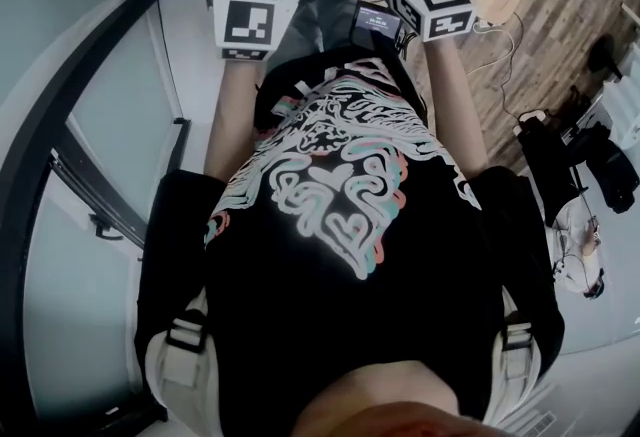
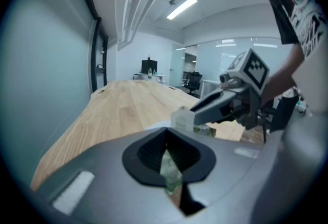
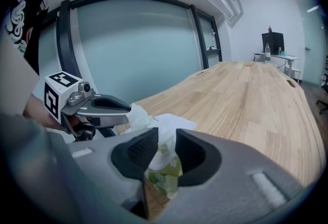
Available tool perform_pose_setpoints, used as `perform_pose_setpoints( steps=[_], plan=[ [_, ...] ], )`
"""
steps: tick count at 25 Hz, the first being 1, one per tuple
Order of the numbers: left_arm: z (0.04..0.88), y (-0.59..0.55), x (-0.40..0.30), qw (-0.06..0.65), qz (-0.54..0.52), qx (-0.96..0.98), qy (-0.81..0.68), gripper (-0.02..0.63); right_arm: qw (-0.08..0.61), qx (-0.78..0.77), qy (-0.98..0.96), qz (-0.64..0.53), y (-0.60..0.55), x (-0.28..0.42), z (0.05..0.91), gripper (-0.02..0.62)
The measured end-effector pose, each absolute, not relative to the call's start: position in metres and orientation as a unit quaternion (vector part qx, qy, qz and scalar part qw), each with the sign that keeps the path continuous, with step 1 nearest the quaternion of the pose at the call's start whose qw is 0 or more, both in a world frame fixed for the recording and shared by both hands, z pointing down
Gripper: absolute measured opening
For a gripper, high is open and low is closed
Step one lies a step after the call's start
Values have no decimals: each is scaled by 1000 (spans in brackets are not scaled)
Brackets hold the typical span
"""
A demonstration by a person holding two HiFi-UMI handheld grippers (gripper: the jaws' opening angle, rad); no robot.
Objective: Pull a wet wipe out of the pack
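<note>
Right tongs (image 3: 163, 152) parted around white wet wipe (image 3: 166, 128), green pack (image 3: 165, 179) below, left tongs (image 3: 129, 110) beside, wooden table (image 3: 246, 100)

We see both the left gripper (image 2: 165, 142) and the right gripper (image 3: 163, 147) in matt grey, each with black ribbed pads (image 3: 138, 154). Their marker cubes (image 1: 248, 23) are white with black square patterns. The wet wipe (image 3: 166, 124) is white, and the pack (image 3: 165, 179) is pale green with lighter patches. The table (image 3: 246, 100) is light blond wood with fine, straight grain. The person's shirt (image 1: 340, 195) is black with white, pink and teal swirls. The glass wall (image 3: 133, 48) is pale blue-green, framed in black.
</note>
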State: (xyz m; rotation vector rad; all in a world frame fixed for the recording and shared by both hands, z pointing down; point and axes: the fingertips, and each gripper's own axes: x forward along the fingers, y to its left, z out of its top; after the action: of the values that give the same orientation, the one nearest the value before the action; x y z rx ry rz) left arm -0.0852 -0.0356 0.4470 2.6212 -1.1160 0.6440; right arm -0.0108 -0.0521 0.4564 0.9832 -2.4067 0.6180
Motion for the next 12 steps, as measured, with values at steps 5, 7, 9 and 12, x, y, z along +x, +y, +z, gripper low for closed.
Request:
perform_pose_setpoints(
  steps=[5,7,9,12],
  plan=[
    [450,-36,-82,118,220,895,-370,-12,243,346,-880,217,-54,-17,461,126],
    [453,-37,-81,121,221,895,-369,-12,248,340,-883,209,-55,-20,462,126],
    [454,-38,-80,123,220,896,-366,-12,256,331,-886,200,-56,-24,464,126],
    [456,-40,-78,127,220,897,-363,-12,271,320,-888,192,-56,-29,467,124]
  ],
)
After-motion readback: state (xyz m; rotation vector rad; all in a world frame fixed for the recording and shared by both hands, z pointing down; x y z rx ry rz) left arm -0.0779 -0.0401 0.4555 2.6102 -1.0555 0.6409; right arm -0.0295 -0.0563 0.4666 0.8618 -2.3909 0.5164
